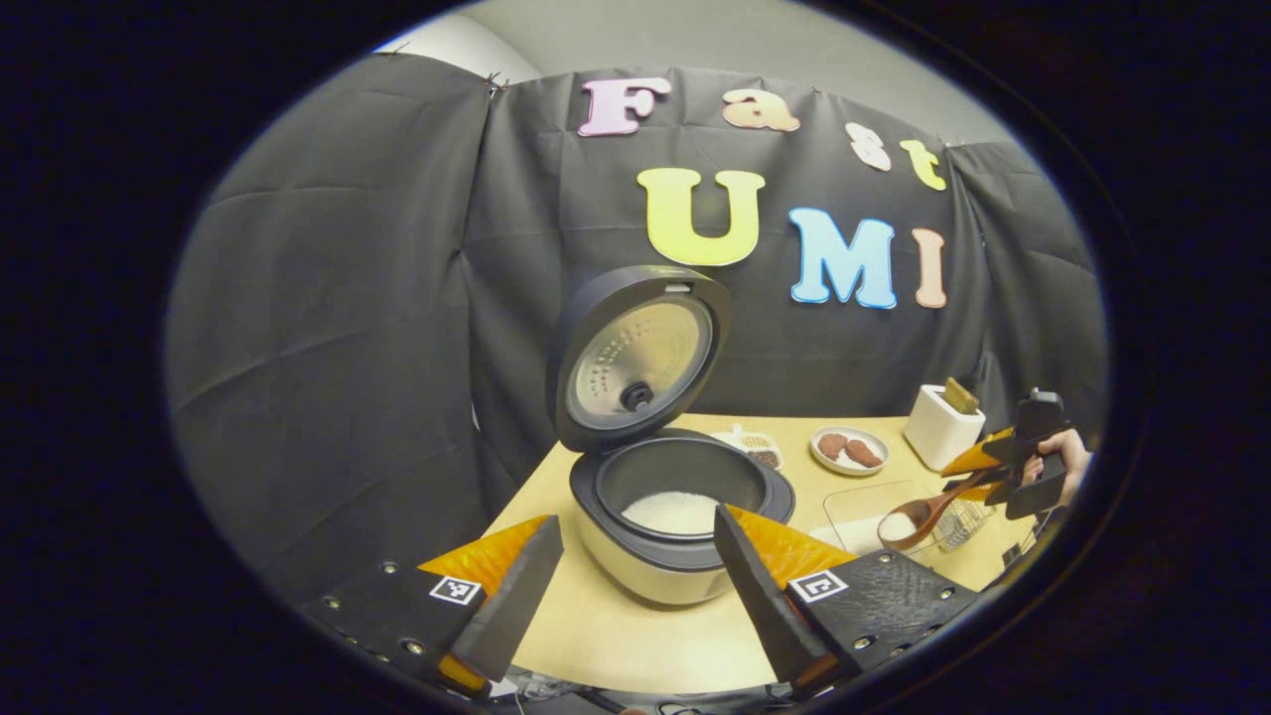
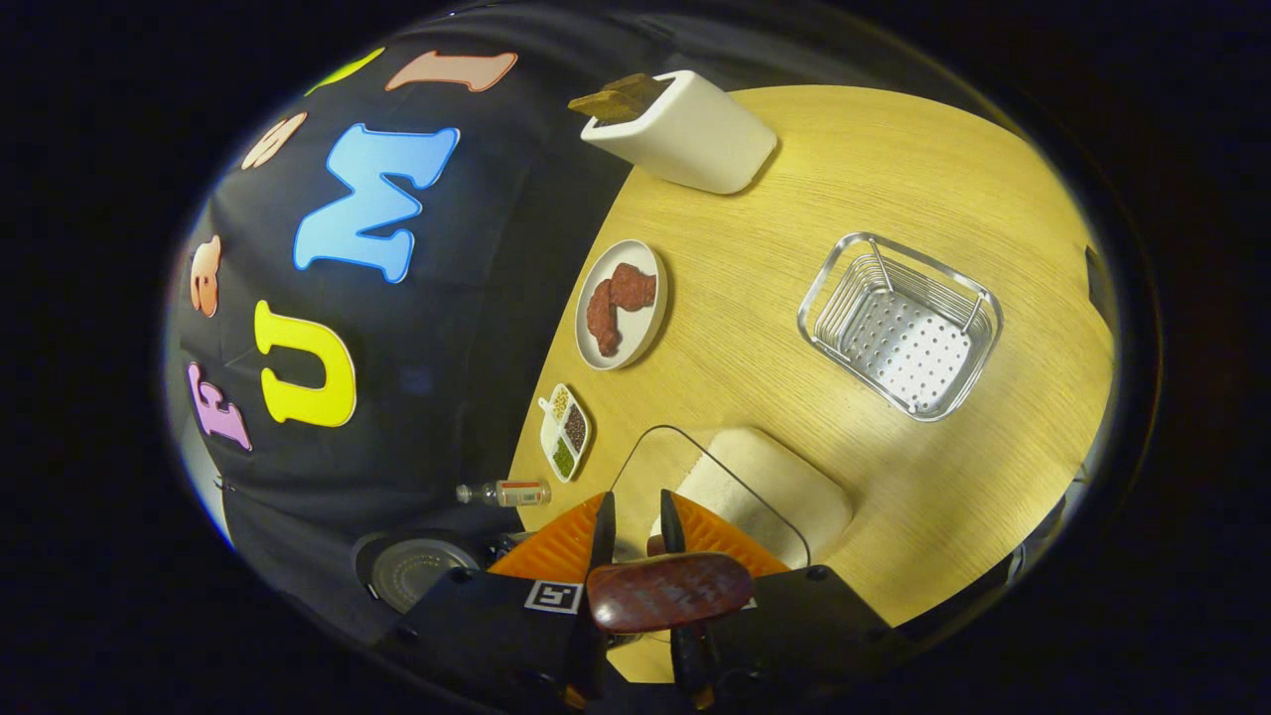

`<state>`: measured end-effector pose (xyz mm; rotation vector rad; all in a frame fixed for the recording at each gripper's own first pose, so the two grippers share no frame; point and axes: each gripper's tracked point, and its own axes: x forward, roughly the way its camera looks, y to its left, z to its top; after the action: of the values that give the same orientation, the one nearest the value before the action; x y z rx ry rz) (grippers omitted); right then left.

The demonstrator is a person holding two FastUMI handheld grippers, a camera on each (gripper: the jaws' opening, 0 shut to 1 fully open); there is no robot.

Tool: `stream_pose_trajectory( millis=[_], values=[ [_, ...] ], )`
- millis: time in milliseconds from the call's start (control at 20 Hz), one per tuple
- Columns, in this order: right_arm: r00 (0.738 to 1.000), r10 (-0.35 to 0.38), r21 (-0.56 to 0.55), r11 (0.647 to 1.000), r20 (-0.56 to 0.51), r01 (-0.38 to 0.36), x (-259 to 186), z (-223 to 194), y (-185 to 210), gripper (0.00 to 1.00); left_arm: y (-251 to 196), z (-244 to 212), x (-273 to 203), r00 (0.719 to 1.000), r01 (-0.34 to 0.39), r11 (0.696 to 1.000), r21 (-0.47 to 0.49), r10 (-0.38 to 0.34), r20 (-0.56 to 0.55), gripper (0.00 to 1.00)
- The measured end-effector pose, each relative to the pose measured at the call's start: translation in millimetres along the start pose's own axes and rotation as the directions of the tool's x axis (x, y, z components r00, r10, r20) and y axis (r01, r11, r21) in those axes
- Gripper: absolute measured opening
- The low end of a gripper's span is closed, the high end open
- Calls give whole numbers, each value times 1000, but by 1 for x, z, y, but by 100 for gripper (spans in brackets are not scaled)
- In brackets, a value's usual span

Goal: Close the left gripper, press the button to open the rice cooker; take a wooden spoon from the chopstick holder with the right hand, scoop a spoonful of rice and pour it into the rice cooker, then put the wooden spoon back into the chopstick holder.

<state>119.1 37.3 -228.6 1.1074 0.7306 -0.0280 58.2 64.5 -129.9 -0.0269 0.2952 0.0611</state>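
While the right tool (image 2: 633, 526) grips the wooden spoon (image 2: 667, 591), the left tool (image 1: 635, 571) gapes before the rice cooker (image 1: 675, 516).

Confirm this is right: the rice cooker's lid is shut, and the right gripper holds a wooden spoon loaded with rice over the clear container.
Not right on the lid. The left gripper view shows the rice cooker with its lid standing open, rice already in the pot. The rest holds: the right gripper holds the wooden spoon, loaded with rice, over the clear container.
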Motion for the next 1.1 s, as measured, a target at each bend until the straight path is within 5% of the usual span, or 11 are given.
stream_pose_trajectory(
  millis=[600,1100],
  values=[
    [988,117,-65,990,-97,-124,2,-1,95,24,7,-3,-18,997,-71,997,-8,71,6,96],
    [938,251,-90,956,-240,-279,34,-61,187,24,30,-2,-21,990,-138,990,-38,139,22,96]
  ],
)
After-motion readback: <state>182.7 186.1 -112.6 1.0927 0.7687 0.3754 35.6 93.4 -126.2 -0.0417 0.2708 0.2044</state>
